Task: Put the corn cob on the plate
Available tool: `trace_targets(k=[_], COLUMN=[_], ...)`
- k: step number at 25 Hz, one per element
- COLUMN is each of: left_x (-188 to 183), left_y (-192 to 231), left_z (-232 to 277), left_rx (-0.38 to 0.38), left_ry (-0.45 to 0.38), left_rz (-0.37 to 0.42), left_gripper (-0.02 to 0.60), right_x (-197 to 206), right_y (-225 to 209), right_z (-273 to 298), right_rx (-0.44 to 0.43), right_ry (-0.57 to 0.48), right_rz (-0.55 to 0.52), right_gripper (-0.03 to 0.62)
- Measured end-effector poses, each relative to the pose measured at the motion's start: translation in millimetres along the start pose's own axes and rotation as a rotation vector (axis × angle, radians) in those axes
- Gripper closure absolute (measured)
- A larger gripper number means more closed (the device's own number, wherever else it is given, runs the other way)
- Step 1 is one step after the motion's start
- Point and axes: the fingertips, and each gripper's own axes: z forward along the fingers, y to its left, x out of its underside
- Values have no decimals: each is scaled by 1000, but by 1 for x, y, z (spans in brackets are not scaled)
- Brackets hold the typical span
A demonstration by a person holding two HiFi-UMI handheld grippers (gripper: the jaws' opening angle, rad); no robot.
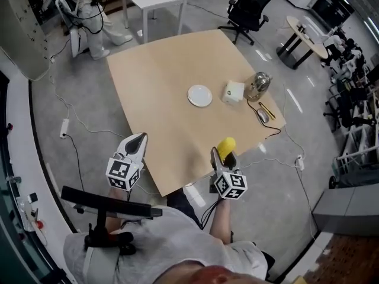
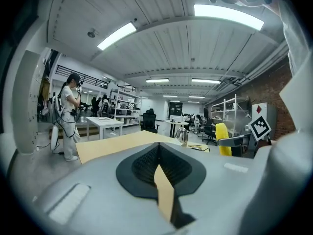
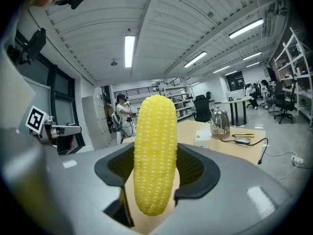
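**Corn cob (image 3: 155, 153) held over table edge, plate (image 1: 200, 95) yet to be reached**

The right gripper (image 1: 223, 157) clamps the yellow corn cob about its lower half, both dark pads pressed to its sides and the tip standing upright above them, as its own view shows. From the head view, the cob hangs over the near edge of the light wooden table (image 1: 172, 81), well apart from the empty white plate, which sits further across the top near the middle. Just to the plate's right stand a white box (image 1: 233, 92) and a steel kettle (image 1: 257, 86), with a computer mouse (image 1: 263, 116) on its cable nearer the right edge. The left gripper (image 1: 135, 144) hovers at the near left corner, its jaws drawn together with nothing between them, and takes no part.

The carry appears to have barely begun; the placing is all to come. Done well, it likely means taking the cob straight across the bare tabletop to a spot above the plate's centre, then tipping it from upright to lying before it goes down. A round cob let go on end, or from any height, would probably topple and roll off so shallow a dish. The grip is best released only once the cob rests on the plate. An approach from the near-left side would keep clear of the box.
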Motion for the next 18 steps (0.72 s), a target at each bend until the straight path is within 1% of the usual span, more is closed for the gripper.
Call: trace_targets(k=[4,9,14,18], left_x=[5,-2,-6,2], left_y=[7,12,22,23], left_z=[3,21,21,32], left_rx=[-30,-66,-117,-152], left_ry=[21,32,37,67], left_rz=[-2,-5,-15,-21], left_gripper=[561,561,561,561], right_x=[2,-3,-5,-6], right_y=[-3,-21,-26,-37], right_z=[18,54,92,126], right_rx=[-23,-49,-86,-110], right_ry=[24,49,84,122], right_rz=[1,-1,-20,-45], right_gripper=[341,341,341,341])
